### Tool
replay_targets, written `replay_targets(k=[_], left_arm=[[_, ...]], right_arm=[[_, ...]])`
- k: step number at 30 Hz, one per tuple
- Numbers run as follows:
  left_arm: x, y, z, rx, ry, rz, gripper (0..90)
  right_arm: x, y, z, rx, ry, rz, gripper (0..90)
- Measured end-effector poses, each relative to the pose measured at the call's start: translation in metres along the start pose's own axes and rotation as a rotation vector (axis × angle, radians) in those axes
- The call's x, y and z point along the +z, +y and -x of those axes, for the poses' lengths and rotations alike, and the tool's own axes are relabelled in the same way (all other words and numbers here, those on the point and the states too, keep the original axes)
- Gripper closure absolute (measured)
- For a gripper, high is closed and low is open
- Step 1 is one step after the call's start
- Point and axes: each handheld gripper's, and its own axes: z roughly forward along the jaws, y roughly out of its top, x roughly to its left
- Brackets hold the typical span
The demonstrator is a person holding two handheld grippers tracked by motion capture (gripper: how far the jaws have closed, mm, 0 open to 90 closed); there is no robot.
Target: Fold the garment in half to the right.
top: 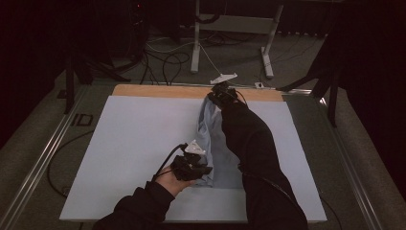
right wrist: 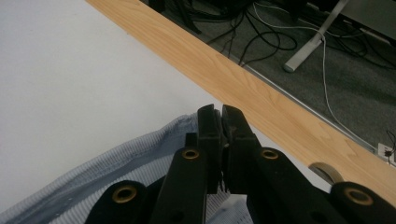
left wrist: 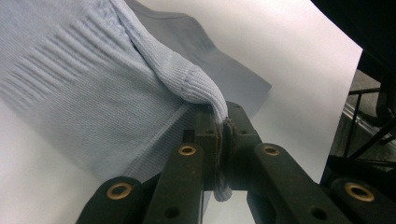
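The work in hand appears to be folding a pale blue knitted garment [top: 213, 143], which lies bunched in a long band on the white table cover [top: 129, 143], running from the centre toward 12 o'clock in the high view. The left gripper [top: 191, 165], at about 6 o'clock of the garment, has its jaws clamped together on a ribbed edge, seen in the left gripper view as a fold of knit [left wrist: 196, 84] pinched between the pads. The right gripper [top: 221, 92], at the garment's 12 o'clock end near the far edge, has its jaws together; in the right gripper view the knit [right wrist: 116, 163] passes beneath and between them, so it is judged to be gripping the cloth's edge, though the pinch itself is barely visible. To do this step well, both ends should travel together at equal height, keeping the fabric taut so the fold lands straight; a slack middle would likely wrinkle. The grip on the ribbed edge looks shallow and could slip under a sharp pull. The cover is smooth and bare; a wooden strip [right wrist: 224, 70] borders it at 12 o'clock. Beyond lie dim grey carpet, loose cables [top: 163, 62] and a white desk frame [top: 230, 38].
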Motion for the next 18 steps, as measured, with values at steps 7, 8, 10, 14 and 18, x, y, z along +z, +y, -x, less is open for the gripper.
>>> replay_targets(k=[7,8,10,14,18], left_arm=[[0.022,0.012,0.01,0.025,-0.013,-0.035,86.8],[0.025,0.014,0.011,0.034,-0.013,-0.044,86.8],[0.028,0.016,0.012,0.038,-0.012,-0.052,86.8],[0.042,0.021,0.019,0.056,-0.004,-0.08,86.8],[0.052,0.022,0.022,0.056,0.003,-0.1,86.8]], right_arm=[[-0.003,-0.011,0.01,0.023,0.002,0.014,87.7],[-0.003,-0.011,0.01,0.023,0.002,0.014,87.7],[-0.003,-0.014,0.012,0.031,0.009,0.022,87.7],[-0.003,-0.026,0.02,0.045,0.029,0.031,87.7],[-0.001,-0.036,0.027,0.067,0.041,0.026,87.6]])
